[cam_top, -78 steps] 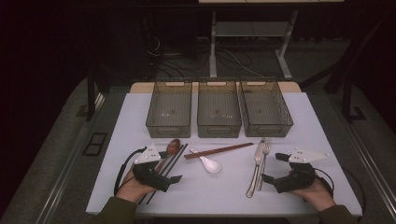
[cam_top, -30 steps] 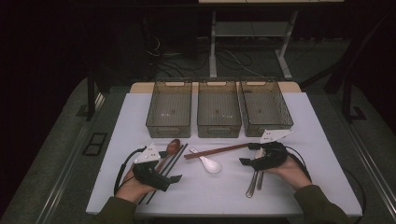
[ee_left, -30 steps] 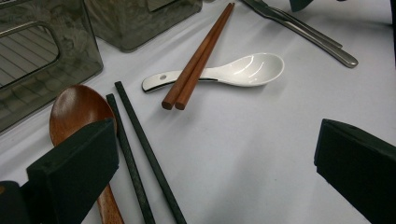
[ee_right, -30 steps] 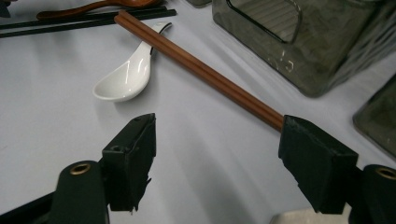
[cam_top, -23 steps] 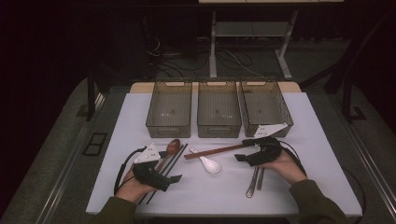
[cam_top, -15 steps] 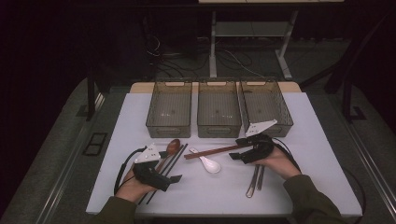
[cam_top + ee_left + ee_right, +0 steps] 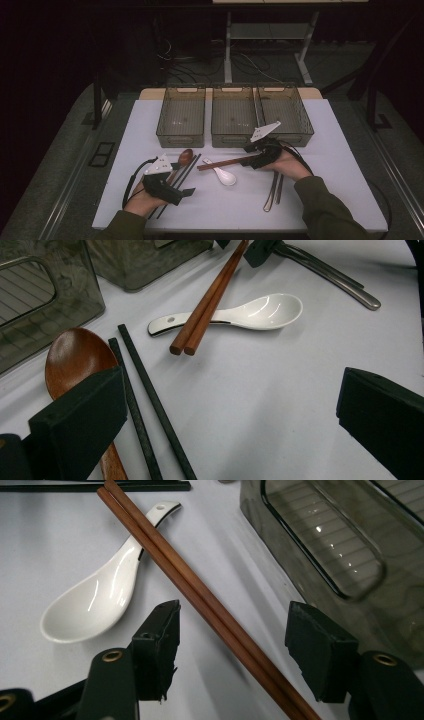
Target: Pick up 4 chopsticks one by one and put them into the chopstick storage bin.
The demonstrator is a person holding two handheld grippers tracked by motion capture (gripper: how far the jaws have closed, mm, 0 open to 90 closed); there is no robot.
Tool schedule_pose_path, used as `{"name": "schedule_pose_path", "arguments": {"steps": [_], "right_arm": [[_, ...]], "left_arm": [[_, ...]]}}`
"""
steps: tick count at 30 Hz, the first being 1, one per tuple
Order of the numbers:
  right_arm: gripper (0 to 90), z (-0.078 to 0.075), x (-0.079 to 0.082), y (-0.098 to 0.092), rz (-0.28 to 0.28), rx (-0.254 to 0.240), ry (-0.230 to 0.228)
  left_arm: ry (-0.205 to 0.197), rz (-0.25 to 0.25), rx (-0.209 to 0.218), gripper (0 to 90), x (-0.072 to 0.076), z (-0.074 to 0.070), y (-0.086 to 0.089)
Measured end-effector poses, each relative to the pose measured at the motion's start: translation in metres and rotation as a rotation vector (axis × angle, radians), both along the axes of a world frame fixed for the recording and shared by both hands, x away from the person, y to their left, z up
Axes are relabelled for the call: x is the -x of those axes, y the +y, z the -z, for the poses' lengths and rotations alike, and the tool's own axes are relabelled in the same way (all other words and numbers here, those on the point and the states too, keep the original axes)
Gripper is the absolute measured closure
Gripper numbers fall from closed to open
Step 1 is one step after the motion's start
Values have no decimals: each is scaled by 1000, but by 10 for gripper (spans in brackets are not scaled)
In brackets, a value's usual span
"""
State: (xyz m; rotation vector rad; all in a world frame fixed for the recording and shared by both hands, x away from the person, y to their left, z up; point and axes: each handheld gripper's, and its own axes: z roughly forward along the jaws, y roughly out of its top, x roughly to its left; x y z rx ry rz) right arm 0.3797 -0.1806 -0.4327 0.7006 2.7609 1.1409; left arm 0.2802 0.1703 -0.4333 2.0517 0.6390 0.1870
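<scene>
Two grippers over a white table [image 7: 350, 150], read left to right. Left gripper [image 7: 186, 191] rests at the near left of the table, jaws wide apart with nothing between them. In the left gripper view the wooden spoon [image 7: 75, 360] lies under and just behind its left-hand pad, and the black chopsticks [image 7: 145, 405] run just inside that pad, side by side; the right-hand pad stands over bare table. Ahead of these fingers, well apart from them, the white spoon [image 7: 260, 310] lies bowl to the right, with the brown chopsticks [image 7: 210, 295] crossing over its handle. Right gripper [image 7: 248, 152] is at the far end of the brown chopsticks [image 7: 227, 162]. Its jaws have just been closing and are partly open; in the right gripper view the pair of brown chopsticks [image 7: 200, 592] passes diagonally between the two fingers [image 7: 157, 650], nearer the left-hand one. Pads are not pressing on the sticks; a gap shows on both sides. White spoon [image 7: 97, 602] lies just left of and beyond the left-hand finger, its handle tucked under the sticks. Middle bin [image 7: 350, 545] sits just beyond the right-hand finger. In the high view three bins stand in a row beyond both grippers: left bin [image 7: 181, 137], middle bin [image 7: 232, 140], right bin [image 7: 287, 137]. Metal cutlery [image 7: 272, 192] lies behind the right gripper, under the hand, towards the near edge.
</scene>
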Motion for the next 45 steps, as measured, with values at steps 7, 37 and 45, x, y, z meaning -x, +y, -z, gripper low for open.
{"name": "schedule_pose_path", "arguments": {"steps": [7, 37, 45], "right_arm": [[398, 5, -5, 13, -47, 45, -1], [621, 9, -4, 16, -121, 94, -15], [720, 9, -3, 16, -117, 116, -50]], "left_arm": [[3, 1, -2, 0, 0, 0, 1], [3, 4, -1, 0, 0, 0, 1], [3, 4, 0, 0, 0, 0, 1]]}}
